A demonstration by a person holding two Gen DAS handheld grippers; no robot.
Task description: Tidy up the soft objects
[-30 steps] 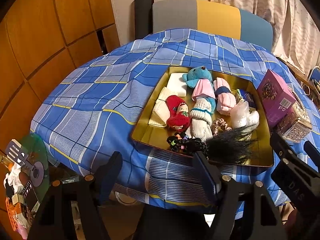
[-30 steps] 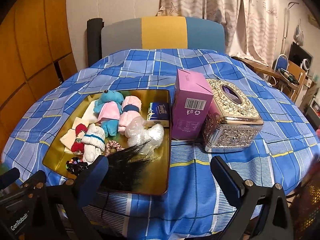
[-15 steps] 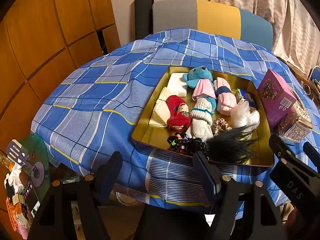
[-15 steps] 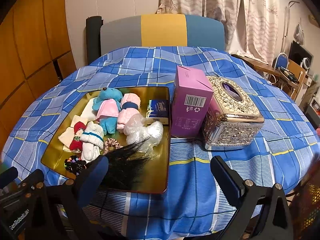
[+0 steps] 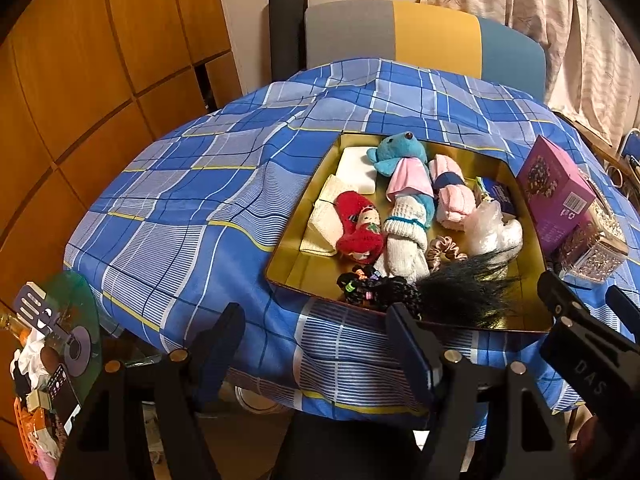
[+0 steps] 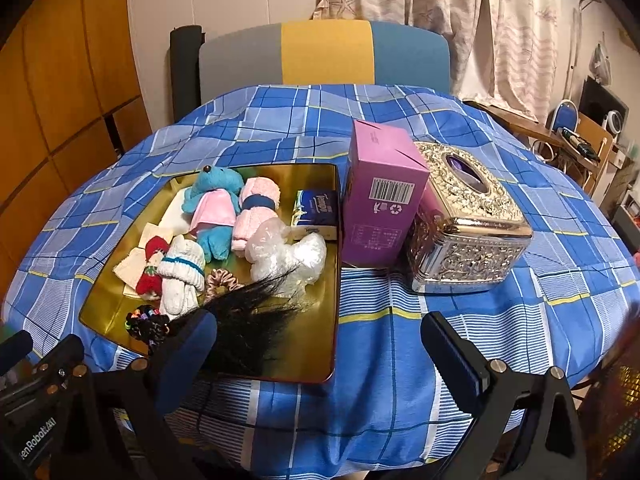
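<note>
Both grippers hover spread and empty at the table's six o'clock edge: left gripper [image 5: 316,344], right gripper [image 6: 316,344]. Soft toys, socks and black hair [image 6: 256,312] sit piled in the gold tray [image 6: 316,184], purple box [image 6: 380,196] at its three o'clock.

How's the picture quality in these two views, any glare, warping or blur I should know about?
Left wrist view: warm dim light, heavy fisheye bending of the wooden wall panels, dark corners. Right wrist view: the gold tray and the silver tissue box throw bright reflections; the far right edge is smeared; both stay sharp at centre.
</note>
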